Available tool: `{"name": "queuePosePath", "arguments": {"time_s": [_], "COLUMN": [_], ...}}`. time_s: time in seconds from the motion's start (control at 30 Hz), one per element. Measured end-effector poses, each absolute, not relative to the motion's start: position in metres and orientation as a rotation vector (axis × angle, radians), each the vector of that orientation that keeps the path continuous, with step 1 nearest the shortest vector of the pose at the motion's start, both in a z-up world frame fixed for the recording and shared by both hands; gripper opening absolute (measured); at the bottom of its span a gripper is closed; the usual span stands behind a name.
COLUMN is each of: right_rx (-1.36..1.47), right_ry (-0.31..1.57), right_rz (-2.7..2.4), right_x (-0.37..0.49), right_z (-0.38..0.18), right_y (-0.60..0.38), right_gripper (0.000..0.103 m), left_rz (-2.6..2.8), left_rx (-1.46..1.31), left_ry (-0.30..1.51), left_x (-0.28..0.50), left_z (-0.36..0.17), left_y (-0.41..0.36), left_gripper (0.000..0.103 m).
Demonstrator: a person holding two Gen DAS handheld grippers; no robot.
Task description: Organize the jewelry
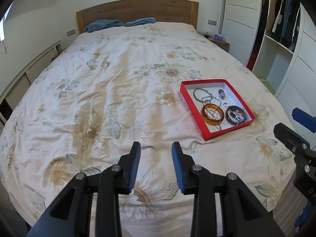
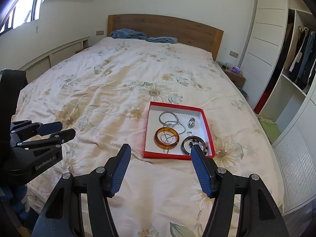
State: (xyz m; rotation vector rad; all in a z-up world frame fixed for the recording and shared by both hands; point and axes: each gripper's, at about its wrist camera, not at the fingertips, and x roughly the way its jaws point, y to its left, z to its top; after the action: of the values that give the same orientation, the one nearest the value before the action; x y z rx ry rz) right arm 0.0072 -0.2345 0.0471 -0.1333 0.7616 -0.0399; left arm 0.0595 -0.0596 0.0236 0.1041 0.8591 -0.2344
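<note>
Left tool agape, right tool agape

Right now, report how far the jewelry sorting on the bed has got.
Done: the jewelry lies together inside the shallow red cardboard box, including the amber resin bangle and the dark beaded bracelet. None shows loose on the floral bedspread.
In hand: nothing; the left gripper and right gripper are open and empty.
Left: apparently nothing visible.

Bedroom with white walls; wooden headboard behind floral bedspread. Daylit window left, open wardrobe right.
</note>
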Motion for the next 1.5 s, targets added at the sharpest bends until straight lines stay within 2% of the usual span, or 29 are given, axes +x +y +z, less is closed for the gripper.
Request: {"name": "queuePosePath", "arguments": {"time_s": [0.27,0.5,1.5], "right_rx": [-0.151,-0.172,-0.175], "right_ry": [0.726,0.695,0.668], "right_rz": [-0.052,-0.050,-0.028], "right_x": [-0.013,-0.028,-0.070], "right_z": [0.056,0.065,0.063], "right_y": [-0.225,-0.214,-0.201], "right_gripper": [0.063,0.065,0.067], "left_rz": [-0.213,-0.195,-0.177], "left_rx": [0.107,0.098,0.078], "left_ry": [0.819,0.804,0.780], "left_x": [0.041,0.026,-0.012], "left_z": [0.032,0.034,0.037], "left_y": [-0.046,-0.032,-0.016], "left_gripper": [0.034,0.035,0.035]}}
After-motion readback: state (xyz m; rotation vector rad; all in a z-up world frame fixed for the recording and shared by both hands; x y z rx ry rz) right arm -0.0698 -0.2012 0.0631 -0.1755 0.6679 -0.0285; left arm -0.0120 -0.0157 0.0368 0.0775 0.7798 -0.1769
